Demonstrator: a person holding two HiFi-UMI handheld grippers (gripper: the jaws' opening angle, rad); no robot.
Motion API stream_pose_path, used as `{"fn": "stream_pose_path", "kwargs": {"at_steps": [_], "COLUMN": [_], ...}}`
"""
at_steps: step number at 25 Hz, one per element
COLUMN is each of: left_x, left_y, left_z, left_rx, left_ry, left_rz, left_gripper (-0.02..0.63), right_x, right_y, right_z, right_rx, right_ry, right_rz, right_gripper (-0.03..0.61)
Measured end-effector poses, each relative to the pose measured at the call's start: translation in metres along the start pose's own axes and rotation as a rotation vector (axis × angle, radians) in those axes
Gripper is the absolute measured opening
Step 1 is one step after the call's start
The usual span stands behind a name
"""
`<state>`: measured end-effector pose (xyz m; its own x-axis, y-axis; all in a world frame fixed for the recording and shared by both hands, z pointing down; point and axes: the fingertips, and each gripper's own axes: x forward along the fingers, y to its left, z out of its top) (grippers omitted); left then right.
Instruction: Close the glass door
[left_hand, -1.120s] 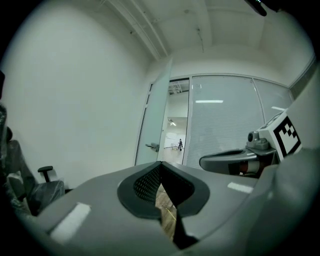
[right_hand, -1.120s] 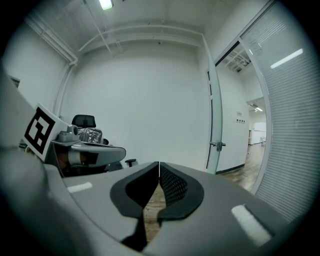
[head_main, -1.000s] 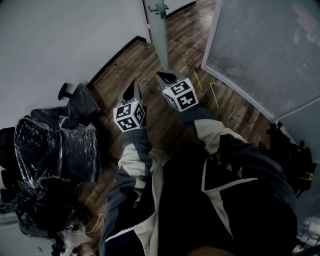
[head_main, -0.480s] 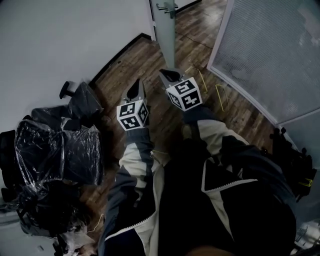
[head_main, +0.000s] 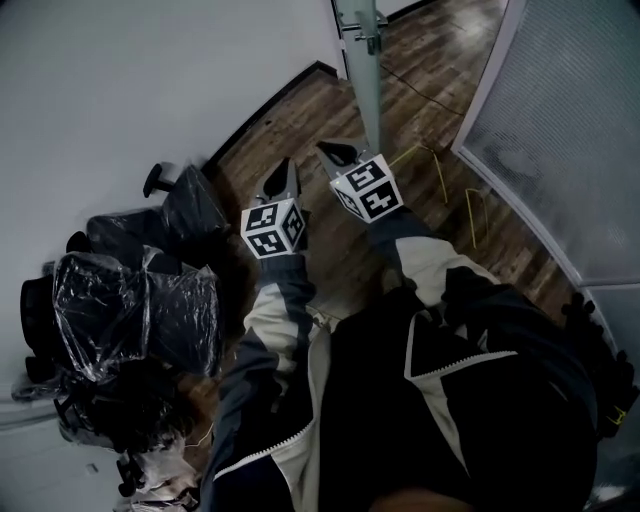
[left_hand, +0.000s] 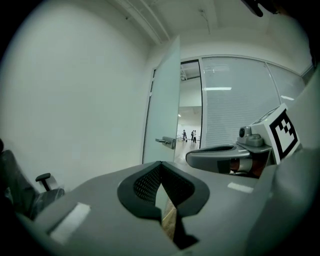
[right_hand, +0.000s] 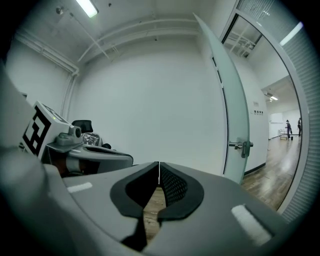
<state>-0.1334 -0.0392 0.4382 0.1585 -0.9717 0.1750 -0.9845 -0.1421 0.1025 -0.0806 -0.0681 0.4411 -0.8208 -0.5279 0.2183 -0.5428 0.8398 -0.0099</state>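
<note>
The frosted glass door stands open, edge-on at the top of the head view, with a metal handle. My left gripper and right gripper are held side by side above the wooden floor, short of the door, both shut and empty. In the left gripper view the door and its handle lie ahead, past my shut left gripper. From the right gripper view the door and handle stand to the right of my shut right gripper.
Plastic-wrapped office chairs crowd the left by the white wall. A frosted partition with blinds runs along the right. A yellow cable lies on the floor near it. People stand far off beyond the doorway.
Both grippers and the person have moved forward toward the door. The door and handle have shifted right in the head view. Both pairs of jaws stayed shut.
</note>
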Motion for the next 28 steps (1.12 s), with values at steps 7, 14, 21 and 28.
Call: {"fn": "stream_pose_path", "kwargs": {"at_steps": [7,14,21,28], "left_x": [0.08,0.128,0.177,0.244], "left_y": [-0.002,0.006,0.031,0.077], "left_z": [0.02,0.022,0.026,0.046], "left_rx": [0.032,0.028,0.012,0.012], "left_ry": [0.0,0.017,0.008,-0.017], "left_rz": [0.031,0.033,-0.01,-0.119], "left_gripper": [0.003,0.003,0.003,0.003], "right_x": [0.031,0.055,0.092,0.15], "right_y": [-0.082,-0.128,-0.164,-0.2], "right_z": [0.006,0.007,0.013,0.035], "right_rx": [0.008,0.013,0.0,-0.011], "right_ry": [-0.008,-0.001,0.014,0.016], "right_rz": [0.015,0.004,-0.048,-0.158], "right_gripper": [0.011,0.011,0.011,0.012]}}
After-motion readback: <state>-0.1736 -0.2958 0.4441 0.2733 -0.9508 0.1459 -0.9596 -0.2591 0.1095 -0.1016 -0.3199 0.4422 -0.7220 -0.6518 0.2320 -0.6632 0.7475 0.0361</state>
